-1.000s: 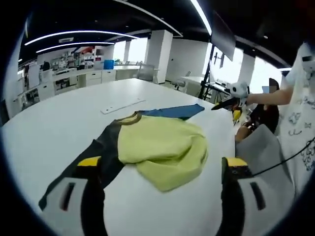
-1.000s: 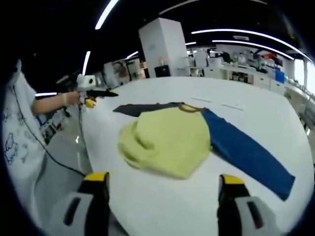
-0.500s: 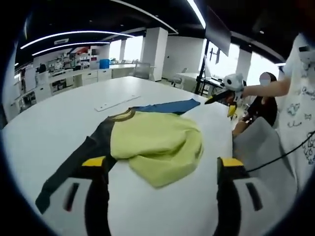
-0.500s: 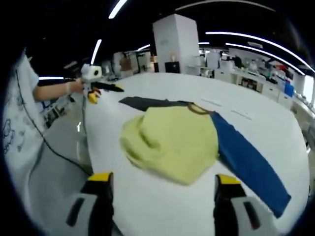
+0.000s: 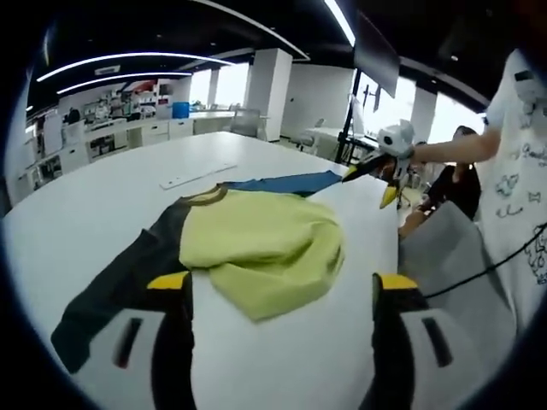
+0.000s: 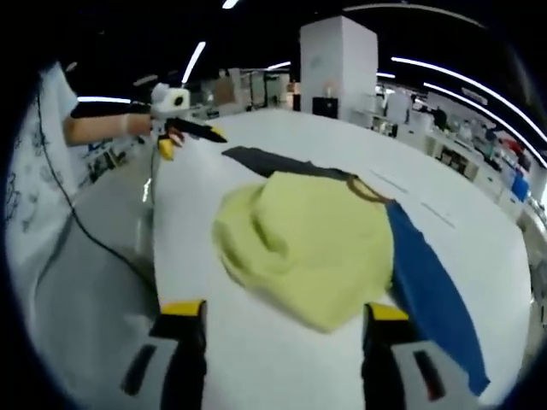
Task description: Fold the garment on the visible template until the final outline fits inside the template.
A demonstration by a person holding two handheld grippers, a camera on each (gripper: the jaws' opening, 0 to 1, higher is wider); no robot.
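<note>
Left gripper view: garment (image 5: 256, 252) crumpled, no legible writing.

A long-sleeved shirt (image 5: 256, 252) (image 6: 316, 239) lies crumpled on the white tabletop (image 5: 94, 205) (image 6: 479, 256), its yellow-green body bunched into a loose heap with the hem rolled under. One sleeve is dark grey-black, the other blue (each stretched flat outward on opposite sides). A brownish collar shows at the neck.
</note>
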